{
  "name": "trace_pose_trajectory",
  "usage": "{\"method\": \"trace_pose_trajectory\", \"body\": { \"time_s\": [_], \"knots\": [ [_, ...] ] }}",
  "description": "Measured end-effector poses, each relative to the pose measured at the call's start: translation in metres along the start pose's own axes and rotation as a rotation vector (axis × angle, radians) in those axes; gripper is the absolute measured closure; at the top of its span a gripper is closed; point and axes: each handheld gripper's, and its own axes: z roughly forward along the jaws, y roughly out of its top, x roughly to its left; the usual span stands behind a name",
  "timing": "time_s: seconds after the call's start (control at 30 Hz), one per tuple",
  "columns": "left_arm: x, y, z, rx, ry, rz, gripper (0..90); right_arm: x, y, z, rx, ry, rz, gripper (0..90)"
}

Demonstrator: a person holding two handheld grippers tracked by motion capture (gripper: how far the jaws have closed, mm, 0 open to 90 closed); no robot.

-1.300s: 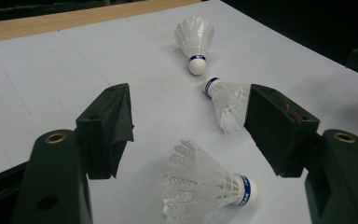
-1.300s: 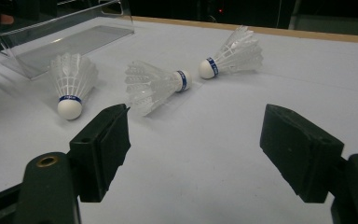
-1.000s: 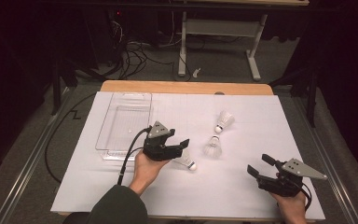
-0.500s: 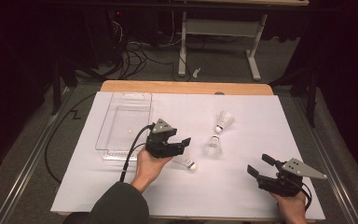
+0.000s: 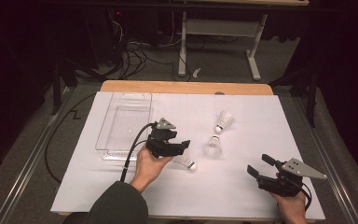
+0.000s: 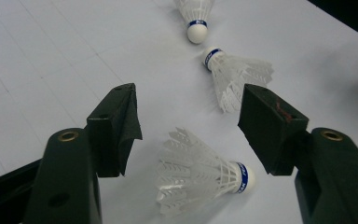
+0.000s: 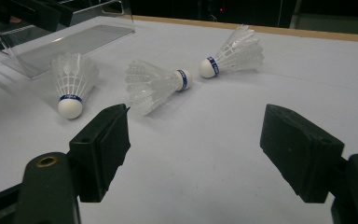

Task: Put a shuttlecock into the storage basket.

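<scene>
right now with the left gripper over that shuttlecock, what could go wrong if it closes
The left gripper is open with the nearest shuttlecock lying on its side between the jaws. Closing there would likely land on the feathers, which could bend or crush. Being light, it may also roll or slide off the pads. A second shuttlecock lies just past the jaw tips, so pushing forward could knock it.

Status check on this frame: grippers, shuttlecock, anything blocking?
Left gripper open, jaws either side of nearest shuttlecock, not closed. Right gripper open, idle. Two more shuttlecocks beyond, clear tray left; nothing blocking.
</scene>
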Motion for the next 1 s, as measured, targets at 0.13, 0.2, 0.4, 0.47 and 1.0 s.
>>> {"method": "trace_pose_trajectory", "body": {
  "time_s": [0.13, 0.2, 0.4, 0.47, 1.0],
  "knots": [
    [0.0014, 0.0011, -0.0001, 0.047, -0.013, -0.02, 38.8, 0.0002, 0.0, 0.0002, 0.003, 0.0, 0.0, 24.2],
    [0.0022, 0.0014, -0.0006, 0.06, -0.016, -0.024, 39.1, 0.0002, 0.0, 0.0003, 0.003, 0.0, 0.001, 24.3],
    [0.0016, 0.0052, -0.0027, 0.103, -0.026, -0.022, 39.4, 0.0003, 0.0, 0.0004, 0.004, -0.001, -0.002, 24.3],
    [-0.0001, 0.0069, -0.0028, 0.123, -0.031, -0.02, 39.5, 0.0003, 0.0, 0.0004, 0.004, -0.001, -0.002, 24.3],
    [-0.001, 0.0102, -0.0004, 0.237, -0.062, -0.029, 36.8, 0.0005, 0.0001, 0.0008, 0.008, 0.0, -0.007, 24.4]
  ]
}}
